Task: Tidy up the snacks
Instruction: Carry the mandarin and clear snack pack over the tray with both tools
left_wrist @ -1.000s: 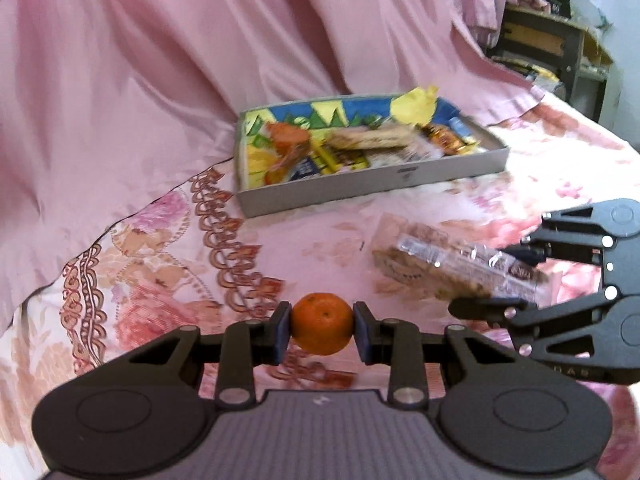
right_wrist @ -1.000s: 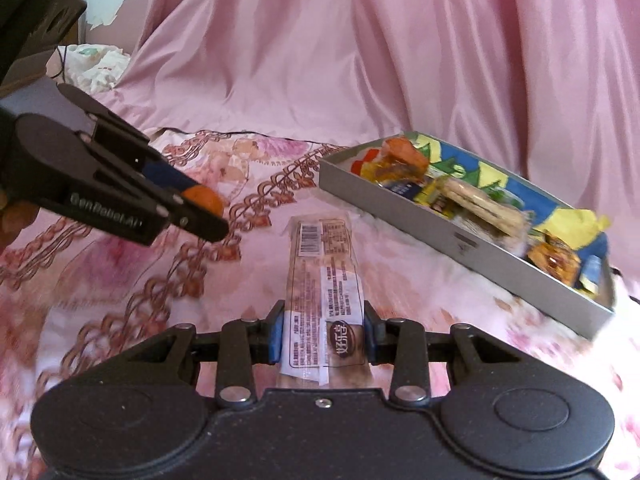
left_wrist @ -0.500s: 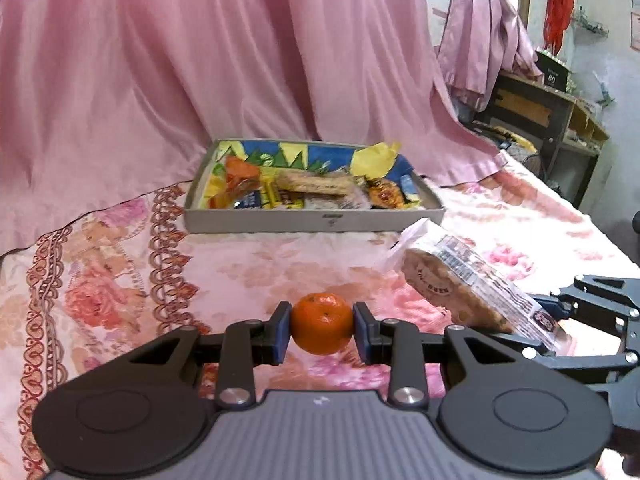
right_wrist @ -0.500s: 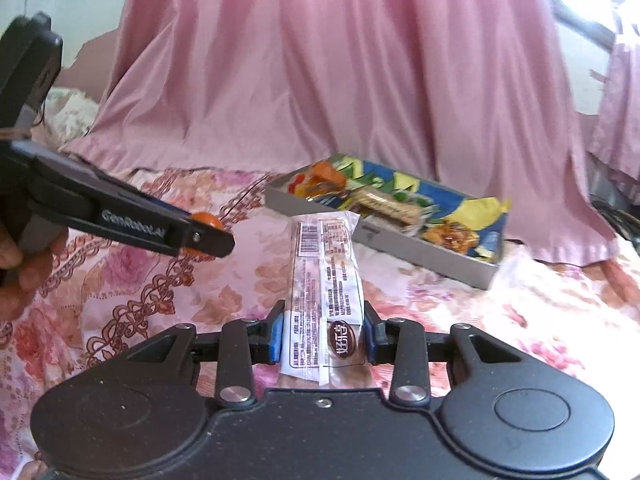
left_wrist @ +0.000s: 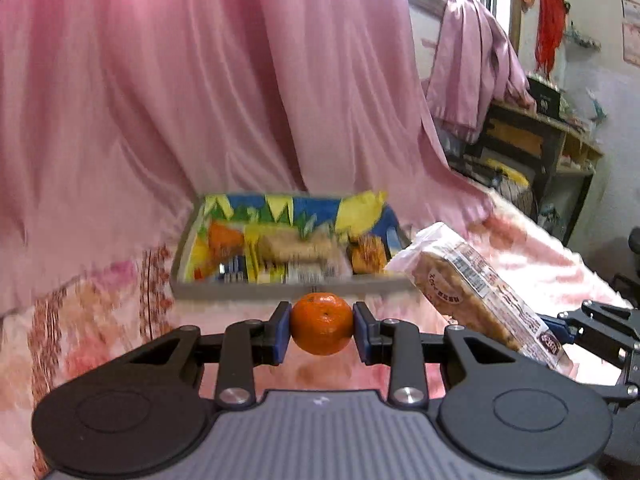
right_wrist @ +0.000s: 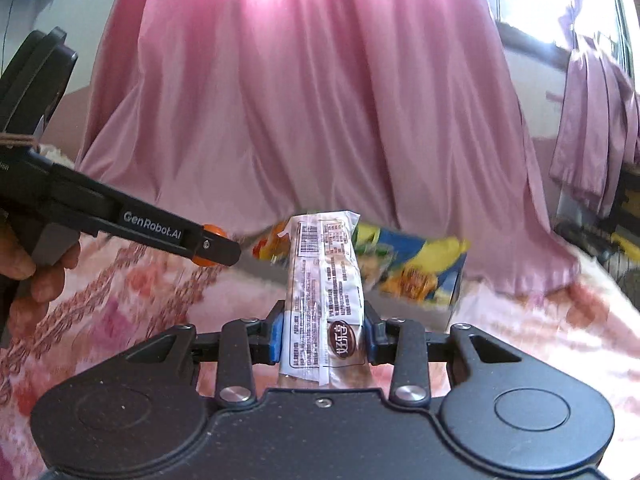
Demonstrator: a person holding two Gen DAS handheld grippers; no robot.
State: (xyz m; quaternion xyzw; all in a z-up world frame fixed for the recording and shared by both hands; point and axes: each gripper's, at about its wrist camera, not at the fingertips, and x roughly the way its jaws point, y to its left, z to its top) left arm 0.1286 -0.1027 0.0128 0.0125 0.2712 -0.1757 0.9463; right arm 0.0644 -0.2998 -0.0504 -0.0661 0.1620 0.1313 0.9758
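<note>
Left tool [left_wrist: 322, 330] clamped on mandarin orange [left_wrist: 321, 329], right tool [right_wrist: 323, 338] clamped on wrapped pastry bar [right_wrist: 325, 288]; both held above floral bedspread [left_wrist: 100, 320], snack tray [left_wrist: 280, 290] just beyond.

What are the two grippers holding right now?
Left gripper: shut on the mandarin orange.
Right gripper: shut on the wrapped snack bar.

The left tongs [left_wrist: 321, 332] and the right tongs [right_wrist: 323, 336] were built of matt black linkage bars with blue pads, silver screws and round black discs either side of a ribbed grey housing. White "GenRobot.AI" lettering was printed along one black bar. Bare skin was seen on the left hand [right_wrist: 30, 264].
</note>
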